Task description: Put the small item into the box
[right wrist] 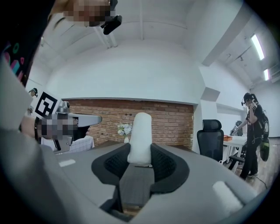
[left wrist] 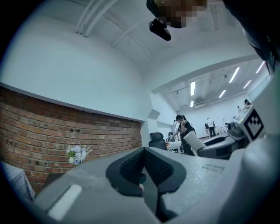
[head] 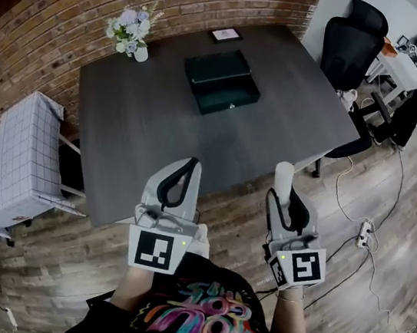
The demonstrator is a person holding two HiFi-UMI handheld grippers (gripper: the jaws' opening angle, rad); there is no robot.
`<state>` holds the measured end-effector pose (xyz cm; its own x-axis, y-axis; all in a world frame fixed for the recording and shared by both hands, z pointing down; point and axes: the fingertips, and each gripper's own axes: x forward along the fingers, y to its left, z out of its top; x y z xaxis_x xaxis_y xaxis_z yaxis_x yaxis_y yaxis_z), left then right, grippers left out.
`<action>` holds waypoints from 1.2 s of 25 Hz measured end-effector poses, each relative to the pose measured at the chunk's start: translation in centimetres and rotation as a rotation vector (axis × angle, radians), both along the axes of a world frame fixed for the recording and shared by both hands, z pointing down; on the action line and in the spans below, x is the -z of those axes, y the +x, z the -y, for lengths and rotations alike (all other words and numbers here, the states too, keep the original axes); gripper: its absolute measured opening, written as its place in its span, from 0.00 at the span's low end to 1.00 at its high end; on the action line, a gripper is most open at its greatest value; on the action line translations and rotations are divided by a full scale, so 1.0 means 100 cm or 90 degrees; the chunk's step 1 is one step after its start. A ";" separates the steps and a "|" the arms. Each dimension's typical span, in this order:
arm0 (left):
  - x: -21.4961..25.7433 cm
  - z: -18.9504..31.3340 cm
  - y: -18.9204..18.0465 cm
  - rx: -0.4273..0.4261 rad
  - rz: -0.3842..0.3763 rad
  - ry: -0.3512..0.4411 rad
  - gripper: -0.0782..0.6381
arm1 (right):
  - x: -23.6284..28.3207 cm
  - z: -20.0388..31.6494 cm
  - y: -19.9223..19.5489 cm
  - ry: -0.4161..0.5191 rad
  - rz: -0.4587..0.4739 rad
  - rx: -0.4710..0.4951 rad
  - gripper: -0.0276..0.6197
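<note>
Short of the table [head: 144,129], right gripper [right wrist: 140,154] clamps white item [right wrist: 140,131] — box [head: 221,82] beyond.

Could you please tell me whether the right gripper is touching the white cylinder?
Touching. The right gripper view shows the right gripper with both jaws pressed against the sides of the white cylinder, with no gap on either side.

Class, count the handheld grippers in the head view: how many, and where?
2. The left gripper is at lower left; the right gripper, at lower right, grips a white item. None seems hidden.
</note>
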<state>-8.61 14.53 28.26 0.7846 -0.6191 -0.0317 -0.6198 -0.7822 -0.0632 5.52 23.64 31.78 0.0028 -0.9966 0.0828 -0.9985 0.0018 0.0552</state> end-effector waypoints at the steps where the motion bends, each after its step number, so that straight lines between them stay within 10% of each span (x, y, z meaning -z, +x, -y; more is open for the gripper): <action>1: 0.000 0.010 0.001 -0.003 0.000 0.000 0.11 | 0.001 0.010 0.002 -0.001 -0.002 -0.004 0.26; 30: -0.013 0.114 0.006 -0.002 0.009 -0.015 0.11 | -0.016 0.102 0.026 -0.038 -0.011 -0.047 0.26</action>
